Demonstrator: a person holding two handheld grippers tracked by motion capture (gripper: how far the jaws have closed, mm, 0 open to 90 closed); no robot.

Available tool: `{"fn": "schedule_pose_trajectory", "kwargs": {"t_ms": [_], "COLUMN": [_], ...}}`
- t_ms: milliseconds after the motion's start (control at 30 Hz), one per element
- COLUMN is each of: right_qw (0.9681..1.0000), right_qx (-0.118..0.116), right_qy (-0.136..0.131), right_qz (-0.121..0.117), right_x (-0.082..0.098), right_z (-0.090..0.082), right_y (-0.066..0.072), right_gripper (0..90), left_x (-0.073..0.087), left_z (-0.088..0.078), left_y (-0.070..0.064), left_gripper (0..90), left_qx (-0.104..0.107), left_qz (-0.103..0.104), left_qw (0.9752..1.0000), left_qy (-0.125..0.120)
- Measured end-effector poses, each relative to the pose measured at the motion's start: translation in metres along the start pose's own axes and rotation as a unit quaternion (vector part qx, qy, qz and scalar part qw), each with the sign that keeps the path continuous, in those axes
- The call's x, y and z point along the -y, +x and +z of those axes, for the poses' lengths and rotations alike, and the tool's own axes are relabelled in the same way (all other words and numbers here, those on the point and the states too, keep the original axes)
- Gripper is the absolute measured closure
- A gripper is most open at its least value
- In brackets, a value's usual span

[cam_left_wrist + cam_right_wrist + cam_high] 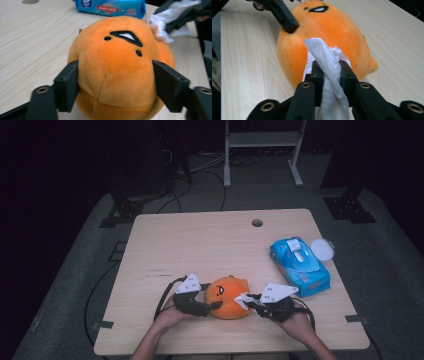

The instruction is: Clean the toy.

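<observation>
An orange plush toy (229, 296) with a stitched black face lies near the front edge of the wooden table (200, 240). My left gripper (215, 306) grips it from the left. In the left gripper view the two black jaws of the left gripper (116, 67) press into the sides of the plush toy (117, 82). My right gripper (248, 300) is shut on a crumpled white wipe (322, 50), which rests against the plush toy (332, 25) on its right side. The wipe (162, 27) also shows beyond the toy in the left gripper view.
A blue pack of wet wipes (300, 265) lies at the right of the table, its white round lid (322, 249) flipped open toward the edge. A cable hole (257, 222) sits at the back. Stands and cables stand on the dark floor behind.
</observation>
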State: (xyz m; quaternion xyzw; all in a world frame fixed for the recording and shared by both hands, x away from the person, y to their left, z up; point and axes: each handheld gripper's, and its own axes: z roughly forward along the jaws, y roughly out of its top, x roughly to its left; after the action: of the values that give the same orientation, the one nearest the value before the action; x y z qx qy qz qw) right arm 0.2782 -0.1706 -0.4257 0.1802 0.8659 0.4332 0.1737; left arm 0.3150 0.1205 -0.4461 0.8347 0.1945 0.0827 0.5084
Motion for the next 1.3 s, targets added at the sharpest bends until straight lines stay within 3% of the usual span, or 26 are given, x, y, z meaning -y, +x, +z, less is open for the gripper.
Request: {"fn": "schedule_pose_trajectory", "kwargs": {"t_ms": [67,133,200,267,333,533,633,700,767,833,933,1000,1067,1133,1167,1233,1300], "right_qw": [1.0000,0.9998,0.9993,0.9984,0.9976,0.9991,0.9991,0.9986,0.9974,0.9961,0.9976,0.9991,0.9985,0.9992,0.9997,0.9996,0.9993], "right_qx": [-0.003,-0.002,-0.019,-0.029,-0.021,-0.018,-0.009,-0.011,-0.030,-0.026,-0.018,0.013,0.039,0.033,0.018,0.008,0.005], "right_qy": [0.001,0.001,-0.005,-0.001,0.007,0.012,0.015,0.008,0.000,0.006,0.005,0.010,0.016,0.004,-0.006,-0.009,-0.006], "right_qz": [-0.001,-0.020,-0.031,-0.049,-0.065,-0.038,-0.039,-0.052,-0.066,-0.084,-0.066,-0.040,-0.035,-0.021,-0.016,-0.025,-0.036], "right_x": [0.002,0.000,-0.004,-0.007,-0.008,0.000,-0.001,-0.006,-0.011,-0.012,-0.009,-0.003,-0.001,-0.001,-0.003,-0.006,-0.006], "right_z": [0.001,0.003,0.005,0.008,0.010,0.005,0.003,0.004,0.007,0.010,0.007,0.004,0.003,0.002,0.002,0.005,0.008], "right_y": [0.002,0.007,0.013,0.020,0.022,0.010,0.014,0.020,0.029,0.033,0.024,0.010,0.004,0.002,0.005,0.010,0.015], "right_gripper": [76.6,76.6,76.5,76.1,76.2,76.3,76.3,76.2,76.2,76.2,76.3,76.3,76.2,76.3,76.2,76.2,76.1], "left_x": [-0.004,-0.010,-0.013,-0.010,-0.009,-0.003,-0.001,0.001,0.002,0.002,0.003,0.003,0.003,0.003,0.003,0.001,-0.006], "left_z": [-0.001,-0.002,-0.001,0.002,0.003,-0.002,-0.003,-0.002,-0.003,-0.003,-0.003,-0.003,-0.003,-0.003,-0.004,-0.005,-0.007], "left_y": [-0.003,-0.004,-0.005,-0.007,-0.005,-0.001,0.000,0.002,0.004,0.004,0.004,0.004,0.004,0.003,0.002,0.001,0.000], "left_gripper": [18.7,15.3,15.1,22.7,28.6,31.6,31.7,31.7,31.7,31.7,31.8,31.8,31.7,31.5,31.2,28.4,21.0], "left_qx": [0.006,-0.001,-0.014,-0.028,-0.031,-0.035,-0.037,-0.037,-0.036,-0.034,-0.031,-0.029,-0.029,-0.029,-0.029,-0.023,-0.021], "left_qz": [0.013,0.020,0.023,0.035,0.017,0.002,-0.002,-0.009,-0.013,-0.010,-0.012,-0.011,-0.011,-0.011,-0.010,-0.011,-0.026], "left_qw": [0.9999,0.9997,0.9992,0.9988,0.9993,0.9994,0.9993,0.9993,0.9993,0.9994,0.9994,0.9995,0.9995,0.9995,0.9995,0.9997,0.9995], "left_qy": [0.002,-0.012,-0.029,-0.022,-0.009,-0.003,0.000,-0.002,-0.003,-0.002,-0.006,-0.006,-0.006,-0.006,-0.006,-0.004,-0.002]}}
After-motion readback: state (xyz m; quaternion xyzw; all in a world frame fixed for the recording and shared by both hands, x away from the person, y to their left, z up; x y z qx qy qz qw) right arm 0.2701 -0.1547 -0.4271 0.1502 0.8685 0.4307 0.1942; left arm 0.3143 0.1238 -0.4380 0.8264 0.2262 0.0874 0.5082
